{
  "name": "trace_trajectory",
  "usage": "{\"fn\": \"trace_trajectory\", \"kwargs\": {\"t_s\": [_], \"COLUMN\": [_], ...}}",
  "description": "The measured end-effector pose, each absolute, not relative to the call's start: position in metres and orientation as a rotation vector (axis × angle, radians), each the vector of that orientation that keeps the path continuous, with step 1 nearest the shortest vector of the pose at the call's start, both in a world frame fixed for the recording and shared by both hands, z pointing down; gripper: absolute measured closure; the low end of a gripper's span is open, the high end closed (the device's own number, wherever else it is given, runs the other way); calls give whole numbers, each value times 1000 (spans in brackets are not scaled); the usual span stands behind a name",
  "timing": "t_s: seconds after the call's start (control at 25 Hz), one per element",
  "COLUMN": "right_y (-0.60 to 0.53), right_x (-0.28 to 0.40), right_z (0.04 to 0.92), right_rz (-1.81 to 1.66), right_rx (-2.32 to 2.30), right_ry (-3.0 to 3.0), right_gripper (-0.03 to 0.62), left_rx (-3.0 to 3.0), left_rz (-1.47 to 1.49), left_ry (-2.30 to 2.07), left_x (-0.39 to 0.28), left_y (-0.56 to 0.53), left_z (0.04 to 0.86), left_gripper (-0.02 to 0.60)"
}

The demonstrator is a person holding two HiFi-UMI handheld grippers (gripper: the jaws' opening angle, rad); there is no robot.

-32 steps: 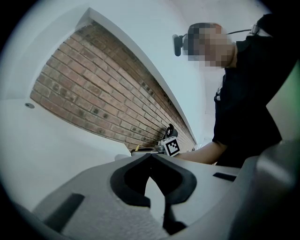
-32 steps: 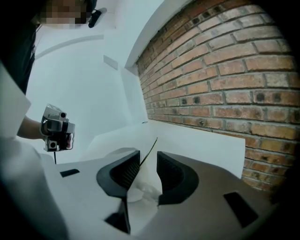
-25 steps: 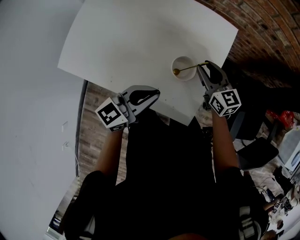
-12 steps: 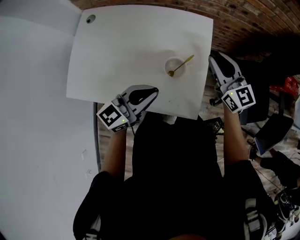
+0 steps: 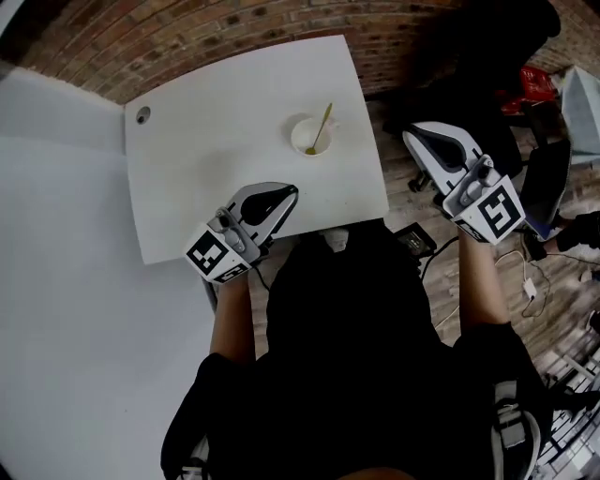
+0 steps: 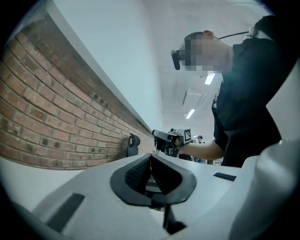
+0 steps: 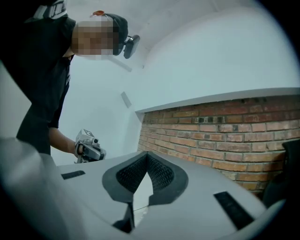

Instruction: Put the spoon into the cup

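Observation:
A small white cup (image 5: 308,137) stands on the white table (image 5: 216,169) near its right edge. The gold spoon (image 5: 322,125) rests inside it, handle leaning out toward the far right. My left gripper (image 5: 289,191) hovers over the table's near edge, shut and empty; in the left gripper view its pads (image 6: 140,169) meet. My right gripper (image 5: 412,133) is off the table's right side, raised and well apart from the cup. It is shut with nothing between its pads (image 7: 159,174). Each gripper view shows the other gripper in the distance.
A round grommet hole (image 5: 142,115) sits at the table's far left corner. Brick flooring (image 5: 234,28) runs beyond the table. Black chairs (image 5: 553,187), cables and a red item (image 5: 534,77) crowd the floor to the right. A white wall (image 5: 66,281) lies on the left.
The right gripper has drawn back from the spoon in the cup, risen off to the right and shut its jaws. The left gripper rose a little. The table now looks smaller and farther.

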State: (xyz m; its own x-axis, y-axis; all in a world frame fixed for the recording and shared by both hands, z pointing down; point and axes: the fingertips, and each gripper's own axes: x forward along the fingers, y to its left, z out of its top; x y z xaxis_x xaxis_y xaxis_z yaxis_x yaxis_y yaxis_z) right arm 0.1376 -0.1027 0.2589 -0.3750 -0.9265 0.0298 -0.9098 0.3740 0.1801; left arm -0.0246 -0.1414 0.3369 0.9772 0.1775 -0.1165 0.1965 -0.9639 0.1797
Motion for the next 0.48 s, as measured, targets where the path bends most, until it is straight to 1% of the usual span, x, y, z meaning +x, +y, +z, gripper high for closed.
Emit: {"fn": "trace_trajectory", "kwargs": {"t_s": [0.24,0.48], "right_y": [-38,4], "right_x": [112,89], "right_z": [264,280], "right_rz": [-140,-60], "right_rx": [1661,1590], "right_ry": [-2471,-2556], "right_gripper": [588,588], "left_rx": [2950,2989], "left_rz": [-178,-156], "left_ry": [393,335], "left_x": [-17,-23], "left_y": [-115,-77], "left_z": [319,305], "left_gripper": [564,563]}}
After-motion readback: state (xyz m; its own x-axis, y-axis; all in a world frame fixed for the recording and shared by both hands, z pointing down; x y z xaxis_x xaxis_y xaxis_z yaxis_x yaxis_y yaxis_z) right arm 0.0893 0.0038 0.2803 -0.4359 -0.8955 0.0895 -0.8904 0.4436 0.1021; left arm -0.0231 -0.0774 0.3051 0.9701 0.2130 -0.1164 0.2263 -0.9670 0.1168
